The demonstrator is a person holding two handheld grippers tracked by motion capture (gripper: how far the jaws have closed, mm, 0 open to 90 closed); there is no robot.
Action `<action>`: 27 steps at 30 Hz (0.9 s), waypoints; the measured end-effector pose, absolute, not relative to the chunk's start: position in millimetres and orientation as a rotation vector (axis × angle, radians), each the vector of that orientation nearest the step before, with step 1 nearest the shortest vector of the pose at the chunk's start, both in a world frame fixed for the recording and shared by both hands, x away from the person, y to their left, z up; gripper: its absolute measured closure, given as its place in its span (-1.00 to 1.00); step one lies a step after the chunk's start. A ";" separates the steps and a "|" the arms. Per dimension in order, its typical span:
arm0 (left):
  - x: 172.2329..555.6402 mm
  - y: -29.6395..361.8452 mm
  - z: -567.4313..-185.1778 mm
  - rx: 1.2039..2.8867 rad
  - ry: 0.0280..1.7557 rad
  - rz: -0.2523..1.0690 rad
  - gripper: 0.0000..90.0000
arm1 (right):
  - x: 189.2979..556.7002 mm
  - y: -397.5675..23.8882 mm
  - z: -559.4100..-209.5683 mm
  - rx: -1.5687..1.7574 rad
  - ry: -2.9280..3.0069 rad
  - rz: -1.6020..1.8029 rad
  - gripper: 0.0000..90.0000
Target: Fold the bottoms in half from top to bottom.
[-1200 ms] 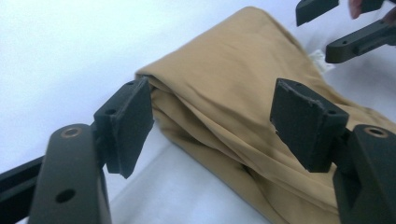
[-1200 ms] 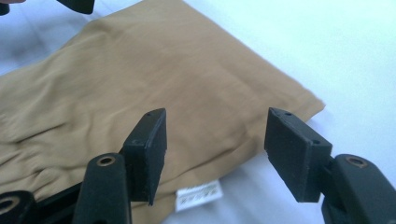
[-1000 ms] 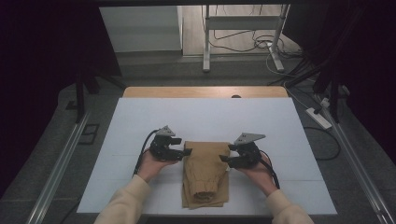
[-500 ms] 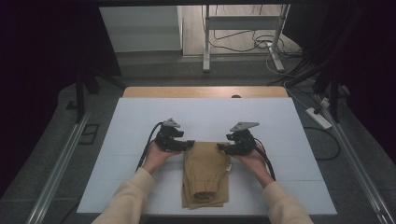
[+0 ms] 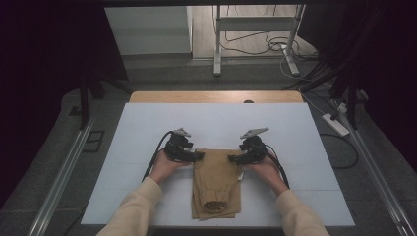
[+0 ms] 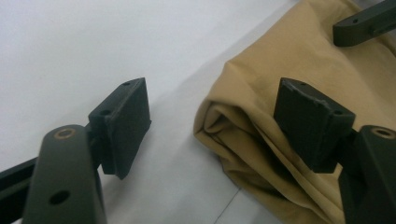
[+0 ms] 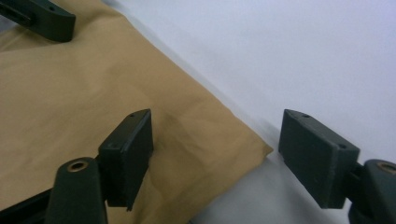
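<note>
Tan folded trousers [image 5: 216, 182] lie on the white table [image 5: 147, 128], on its near half and about midway across. At the trousers' far left corner sit the left tongs [image 5: 197, 155], jaws apart around the thick folded edge, one pad [image 6: 310, 122] resting against the cloth without pinching it. At the trousers' far right corner sit the right tongs [image 5: 233, 158]; their jaws have just been opening and now stand wide over that corner, gripping nothing.
</note>
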State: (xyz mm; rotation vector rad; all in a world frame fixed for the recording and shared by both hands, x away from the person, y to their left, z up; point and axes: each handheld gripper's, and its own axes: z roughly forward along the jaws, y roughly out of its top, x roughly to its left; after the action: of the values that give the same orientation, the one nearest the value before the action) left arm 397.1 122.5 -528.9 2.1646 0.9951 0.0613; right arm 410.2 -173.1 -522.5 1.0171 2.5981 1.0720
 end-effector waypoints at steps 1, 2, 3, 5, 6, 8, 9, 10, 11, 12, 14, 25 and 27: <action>397.3 122.8 -529.7 2.170 0.995 0.051 -0.42 | 410.4 -173.5 -523.1 1.019 2.603 1.069 -0.43; 397.5 123.0 -530.6 2.172 0.997 0.043 -0.42 | 410.2 -173.7 -523.3 1.021 2.603 1.071 -0.43; 397.8 123.5 -531.3 2.175 0.999 0.035 -0.43 | 410.1 -173.6 -523.2 1.020 2.604 1.069 -0.43; 398.1 124.1 -532.7 2.174 1.000 0.021 -0.43 | 409.4 -173.1 -523.2 1.018 2.608 1.065 -0.43; 398.3 124.2 -533.8 2.175 1.003 0.011 -0.43 | 409.1 -172.9 -523.2 1.017 2.610 1.065 -0.43; 398.4 125.0 -534.6 2.173 0.997 0.009 -0.43 | 407.7 -171.6 -523.0 1.011 2.618 1.058 -0.43; 398.4 125.1 -534.7 2.171 0.998 0.008 -0.43 | 407.0 -170.7 -522.8 1.006 2.623 1.053 -0.42; 398.2 125.1 -535.0 2.170 0.994 0.008 -0.42 | 406.1 -169.7 -522.8 1.000 2.625 1.051 -0.41; 398.0 125.1 -535.0 2.173 0.988 0.009 -0.40 | 405.4 -168.8 -522.8 0.995 2.626 1.048 -0.40; 397.7 124.9 -535.1 2.174 0.979 0.002 -0.36 | 404.8 -168.1 -522.8 0.987 2.626 1.043 -0.39; 397.2 124.1 -535.3 2.173 0.961 -0.018 -0.20 | 403.9 -167.8 -522.5 0.984 2.630 1.042 -0.32; 392.8 120.6 -533.6 2.193 0.894 -0.042 0.53 | 398.5 -163.1 -520.5 0.908 2.688 1.076 0.53; 391.6 119.3 -532.6 2.201 0.886 -0.027 0.58 | 396.7 -161.4 -519.8 0.886 2.693 1.076 0.64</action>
State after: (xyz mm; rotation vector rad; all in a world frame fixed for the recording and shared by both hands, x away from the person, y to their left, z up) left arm 391.6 119.3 -532.6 2.2013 0.8865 -0.0272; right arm 396.7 -161.4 -519.8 0.8860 2.6934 1.0758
